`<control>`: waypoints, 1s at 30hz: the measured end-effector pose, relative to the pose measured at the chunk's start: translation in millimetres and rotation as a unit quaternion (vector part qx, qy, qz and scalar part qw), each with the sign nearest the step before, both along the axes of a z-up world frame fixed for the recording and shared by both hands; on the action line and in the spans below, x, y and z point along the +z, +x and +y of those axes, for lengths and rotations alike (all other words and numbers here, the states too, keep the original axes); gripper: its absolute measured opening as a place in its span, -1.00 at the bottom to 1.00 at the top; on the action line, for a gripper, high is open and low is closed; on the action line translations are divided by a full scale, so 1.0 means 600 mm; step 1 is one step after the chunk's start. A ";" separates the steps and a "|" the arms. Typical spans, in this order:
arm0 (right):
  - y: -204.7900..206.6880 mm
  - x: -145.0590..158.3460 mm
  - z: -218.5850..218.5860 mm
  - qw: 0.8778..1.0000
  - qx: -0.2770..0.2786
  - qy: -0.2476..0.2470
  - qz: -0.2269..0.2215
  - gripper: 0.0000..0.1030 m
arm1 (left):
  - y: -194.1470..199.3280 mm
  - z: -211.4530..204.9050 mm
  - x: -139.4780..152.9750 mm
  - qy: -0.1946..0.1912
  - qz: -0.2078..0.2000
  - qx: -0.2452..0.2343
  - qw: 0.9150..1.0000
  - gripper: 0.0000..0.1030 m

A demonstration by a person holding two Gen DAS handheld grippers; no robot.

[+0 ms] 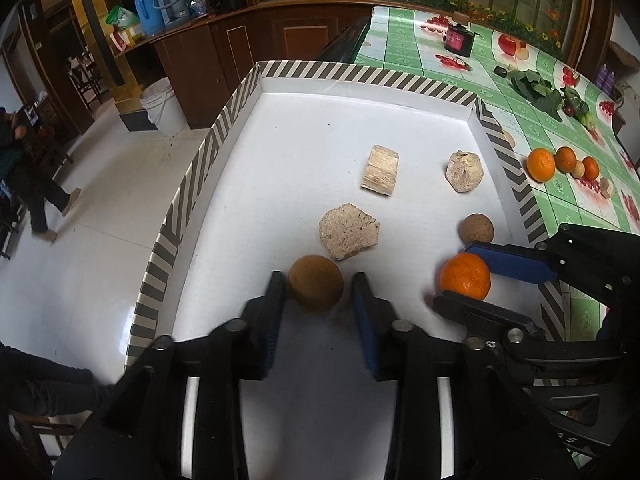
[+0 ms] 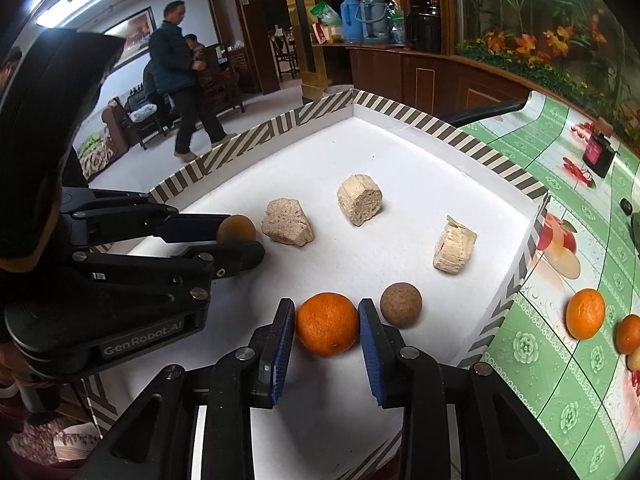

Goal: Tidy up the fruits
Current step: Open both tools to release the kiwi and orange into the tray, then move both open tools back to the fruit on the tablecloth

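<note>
The left gripper [image 1: 318, 286] stands with its jaws apart around a brown round fruit [image 1: 316, 289] that sits on the white floor of the tray [image 1: 240, 96]. The left finger lies right against the fruit, while a clear gap shows between the fruit and the right blue pad, so nothing is clamped.

The right gripper [image 2: 326, 330] brackets an orange [image 2: 327, 323], also resting on the tray floor. Its right pad looks to touch the peel and its left pad sits just beside it; the pads do not seem to press, so the jaws read as apart, with the orange loose between them.

Just beside the orange, on its right in the right wrist view, lies a smaller brown ball [image 2: 401, 305]. Farther into the tray rest three pale, rough chunks: one [image 1: 349, 231] just beyond the brown round fruit, and two others [image 1: 380, 172] [image 1: 464, 171] near the middle.

The tray has a low rim striped grey and white. Outside it, on the green patterned tablecloth [image 1: 432, 60], a row of oranges [image 1: 541, 165] and small fruits lies near the tray's right wall, with dark leafy greens [image 1: 536, 88] farther back.
</note>
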State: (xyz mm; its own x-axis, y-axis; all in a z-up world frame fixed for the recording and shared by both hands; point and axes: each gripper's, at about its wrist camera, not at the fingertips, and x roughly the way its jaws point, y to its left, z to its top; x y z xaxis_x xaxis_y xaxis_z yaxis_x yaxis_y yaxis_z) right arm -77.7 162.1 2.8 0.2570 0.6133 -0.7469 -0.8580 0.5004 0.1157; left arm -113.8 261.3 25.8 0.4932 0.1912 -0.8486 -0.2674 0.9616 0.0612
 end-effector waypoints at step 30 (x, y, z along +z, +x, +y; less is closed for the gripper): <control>0.083 0.042 -0.287 0.983 -0.170 0.062 0.001 -0.35 | 0.045 -0.145 0.048 -0.056 -0.041 -0.074 0.995 -0.15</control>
State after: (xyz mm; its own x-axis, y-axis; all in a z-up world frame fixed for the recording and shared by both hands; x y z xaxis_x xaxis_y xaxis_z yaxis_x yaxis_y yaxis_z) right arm -27.8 -9.9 28.0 0.4624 0.5780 -0.6724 -0.6426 0.7409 0.1950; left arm -86.7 174.1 54.6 0.5778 0.0171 -0.8160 -0.1214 0.9905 -0.0652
